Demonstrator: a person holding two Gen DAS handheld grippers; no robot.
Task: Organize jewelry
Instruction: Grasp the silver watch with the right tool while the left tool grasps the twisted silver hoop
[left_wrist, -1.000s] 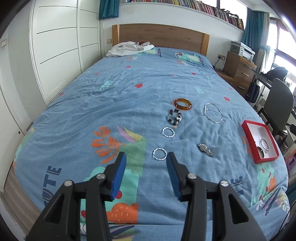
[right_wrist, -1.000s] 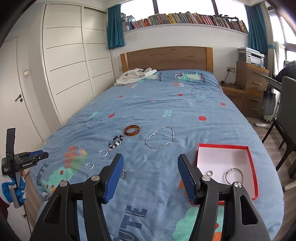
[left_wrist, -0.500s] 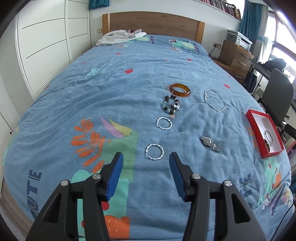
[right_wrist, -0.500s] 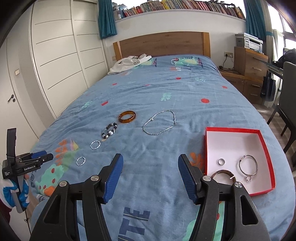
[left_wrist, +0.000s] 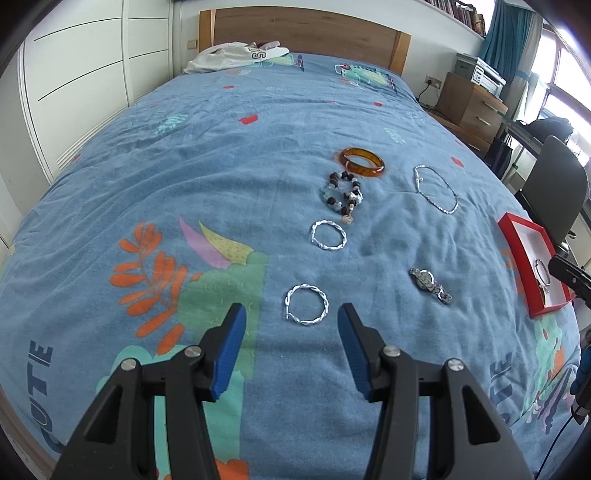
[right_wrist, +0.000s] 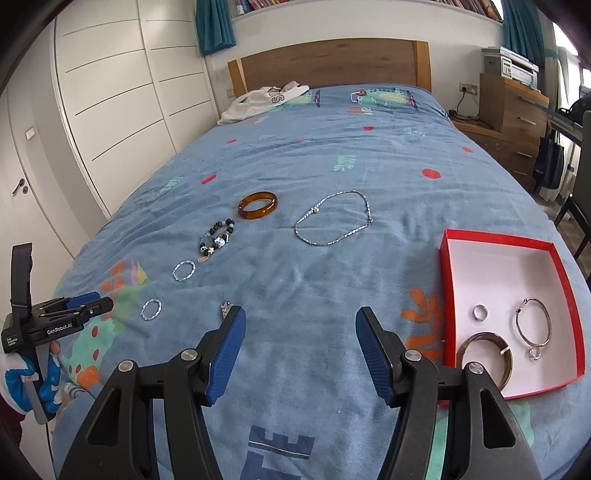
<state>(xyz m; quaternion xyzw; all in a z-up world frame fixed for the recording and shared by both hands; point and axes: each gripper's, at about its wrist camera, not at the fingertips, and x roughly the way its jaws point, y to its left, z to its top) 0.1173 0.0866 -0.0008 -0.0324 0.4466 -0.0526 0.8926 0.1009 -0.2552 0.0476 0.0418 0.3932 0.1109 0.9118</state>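
Observation:
On the blue bedspread lie a near silver twisted bangle (left_wrist: 306, 304), a second silver bangle (left_wrist: 328, 235), a beaded bracelet (left_wrist: 341, 192), an amber bangle (left_wrist: 362, 162), a silver chain (left_wrist: 436, 187) and a watch (left_wrist: 429, 284). My left gripper (left_wrist: 291, 321) is open and empty, just short of the near bangle. My right gripper (right_wrist: 300, 332) is open and empty above the bed. A red box (right_wrist: 491, 258) to its right holds a ring (right_wrist: 480, 313), a thin bangle (right_wrist: 534, 326) and a dark bangle (right_wrist: 484, 354). The left gripper also shows in the right wrist view (right_wrist: 79, 308).
White clothes (left_wrist: 236, 55) lie by the wooden headboard (left_wrist: 303, 31). White wardrobe doors (left_wrist: 85, 81) run along the left. A wooden dresser (left_wrist: 471, 109) and a dark chair (left_wrist: 556, 195) stand to the right of the bed.
Both grippers have moved forward and tilted down over the bed. The near silver bangle now sits just ahead of my left fingertips. Nothing has been picked up.

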